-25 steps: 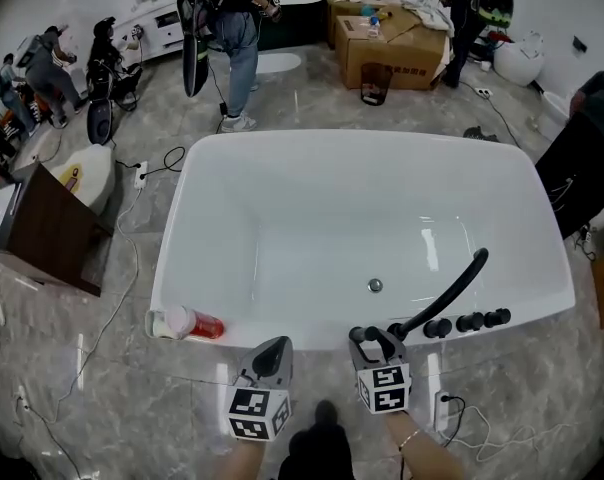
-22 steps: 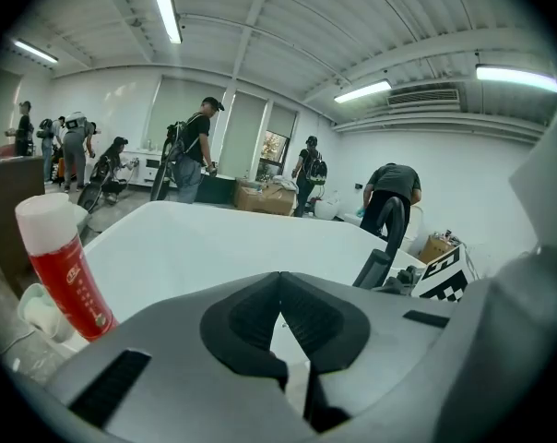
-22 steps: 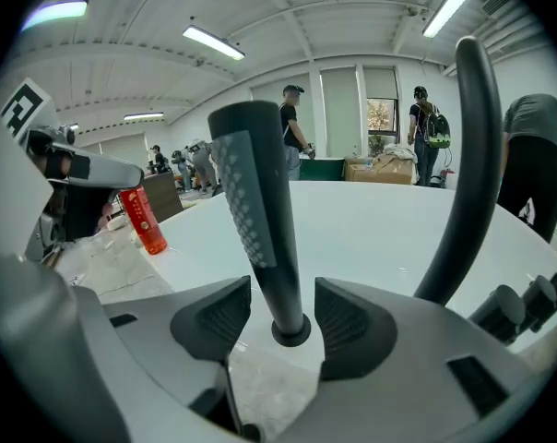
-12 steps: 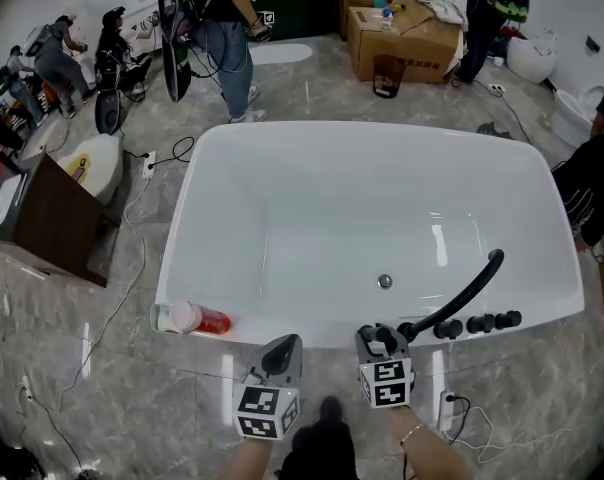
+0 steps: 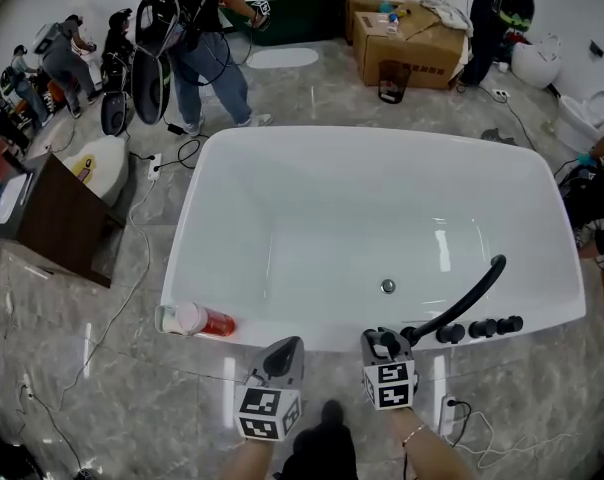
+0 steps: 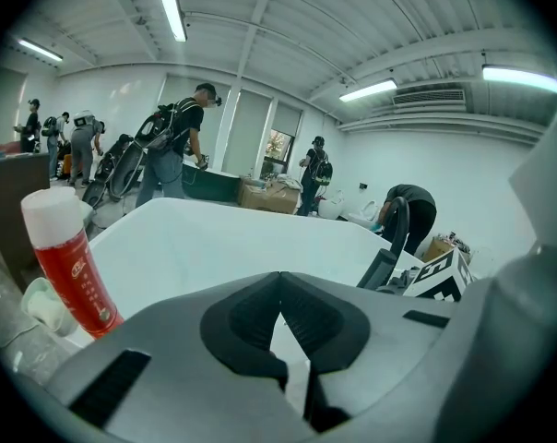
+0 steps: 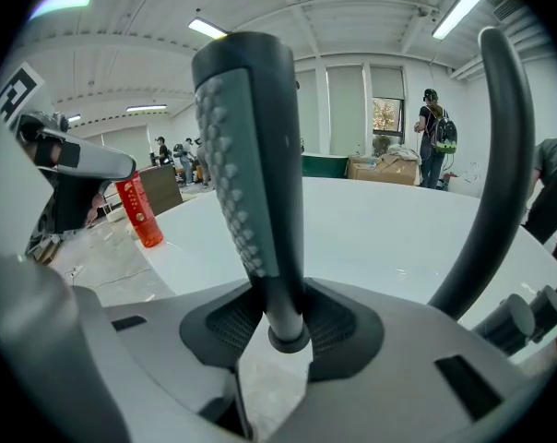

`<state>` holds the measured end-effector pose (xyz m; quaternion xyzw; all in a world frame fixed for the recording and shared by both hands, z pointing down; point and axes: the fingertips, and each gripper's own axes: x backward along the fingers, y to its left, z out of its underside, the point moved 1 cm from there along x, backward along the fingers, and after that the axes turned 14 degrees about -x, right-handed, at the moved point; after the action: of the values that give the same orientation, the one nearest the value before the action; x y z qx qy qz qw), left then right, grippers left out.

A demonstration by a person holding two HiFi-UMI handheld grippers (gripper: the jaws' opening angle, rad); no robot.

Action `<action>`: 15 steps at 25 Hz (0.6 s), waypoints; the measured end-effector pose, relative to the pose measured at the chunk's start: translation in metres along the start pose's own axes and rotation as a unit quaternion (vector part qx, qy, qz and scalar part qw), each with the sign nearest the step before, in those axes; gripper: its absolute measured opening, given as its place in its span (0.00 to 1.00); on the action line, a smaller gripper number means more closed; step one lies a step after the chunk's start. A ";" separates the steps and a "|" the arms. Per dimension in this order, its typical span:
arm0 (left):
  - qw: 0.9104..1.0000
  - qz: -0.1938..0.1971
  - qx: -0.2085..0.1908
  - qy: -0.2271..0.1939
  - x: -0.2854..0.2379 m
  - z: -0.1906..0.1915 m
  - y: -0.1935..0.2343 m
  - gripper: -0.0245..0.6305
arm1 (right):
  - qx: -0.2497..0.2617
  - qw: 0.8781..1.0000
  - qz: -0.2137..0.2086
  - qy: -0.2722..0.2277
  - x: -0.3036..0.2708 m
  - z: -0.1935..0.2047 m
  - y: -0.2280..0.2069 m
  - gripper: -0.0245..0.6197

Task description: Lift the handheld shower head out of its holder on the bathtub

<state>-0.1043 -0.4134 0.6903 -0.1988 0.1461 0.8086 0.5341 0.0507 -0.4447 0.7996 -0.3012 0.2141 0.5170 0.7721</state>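
right gripper (image 5: 383,344) at the near rim of the white bathtub (image 5: 372,134), fingers (image 7: 225,326) closing around the handle of the handheld shower head (image 7: 246,155), pads looking in contact on both sides. shower head black, upright, nubbed face toward the left gripper, base ring low between the fingers, seated on the tub's near rim, not lifted. just to its right, black curved spout (image 5: 462,293) arching over the basin, then a row of black knobs (image 5: 482,325) along the rim. left gripper (image 5: 285,353) hovering beside the right one at the tub's near edge, fingers (image 6: 242,326) pressed together at the tips, nothing between them. red bottle (image 5: 204,322) with white cap standing on the near-left rim, well apart from both grippers. drain (image 5: 387,286) in the tub floor. people and cardboard boxes (image 5: 412,43) beyond the far side.
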 end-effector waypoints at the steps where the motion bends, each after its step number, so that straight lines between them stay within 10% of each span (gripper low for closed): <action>1: 1.000 0.000 0.001 0.000 0.001 -0.001 0.001 0.06 | 0.000 1.000 -0.001 0.000 0.001 0.000 0.001 0.25; 15: 1.000 -0.002 0.001 -0.015 0.034 -0.026 -0.002 0.06 | 0.012 0.999 -0.001 -0.037 0.046 -0.043 0.027 0.25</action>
<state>-0.1097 -0.3971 0.6517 -0.1861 0.1382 0.8106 0.5378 0.0420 -0.4363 0.7325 -0.2723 0.1916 0.5246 0.7835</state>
